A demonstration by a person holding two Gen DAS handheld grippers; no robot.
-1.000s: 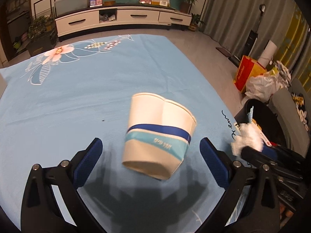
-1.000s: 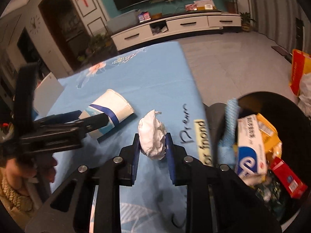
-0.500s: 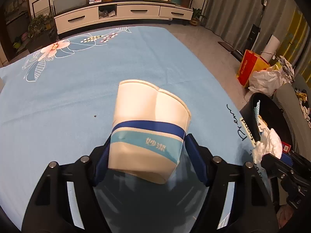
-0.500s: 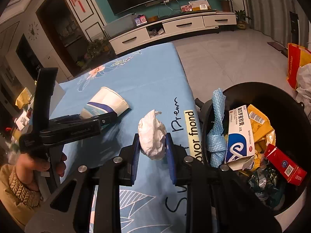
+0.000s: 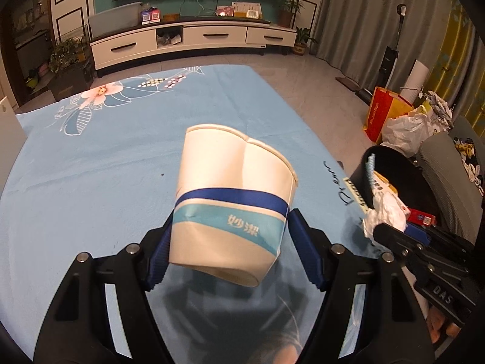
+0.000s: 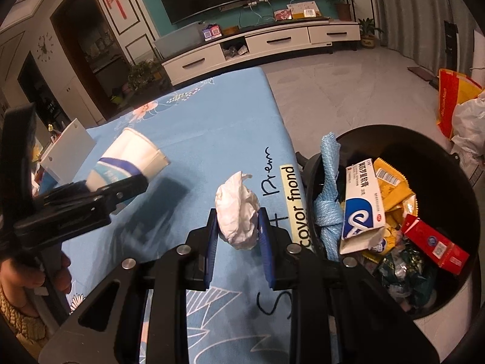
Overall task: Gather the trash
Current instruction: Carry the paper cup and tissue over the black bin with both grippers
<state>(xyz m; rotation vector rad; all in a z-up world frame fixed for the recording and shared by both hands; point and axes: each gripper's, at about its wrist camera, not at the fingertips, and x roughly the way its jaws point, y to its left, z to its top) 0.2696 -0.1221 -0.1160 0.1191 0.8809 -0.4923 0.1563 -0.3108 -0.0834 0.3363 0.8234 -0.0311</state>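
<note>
The paper cup [image 5: 233, 209] is clamped between the blue pads of the left gripper [image 5: 229, 253], gripped across its lower body with the dented rim pointing away from the claw and its base nearest the camera. It appears lifted clear of the blue cloth [image 5: 100, 170], since a shadow lies beneath it. The crumpled tissue [image 6: 238, 212] is pinched between the narrow-set jaws of the right gripper [image 6: 238, 236], which hangs over the cloth's edge with the black bin [image 6: 454, 163] just to its right (already holding a toothpaste box, wrappers and a red carton).

For the step in hand, the carry to the bin, the squeeze on the cup is best kept light, because the thin wall is already creased and is likely to buckle or slip out under more pressure. The cup should probably be kept level until it is over the bin's mouth. The tissue, being nearer, is reasonably released first so that the two grippers do not crowd each other.

Compared with a second ago, the left jaws have just been closing: then they stood wide with the cup lying loose between them; now it is held. The bin is seen more fully from the right gripper.
</note>
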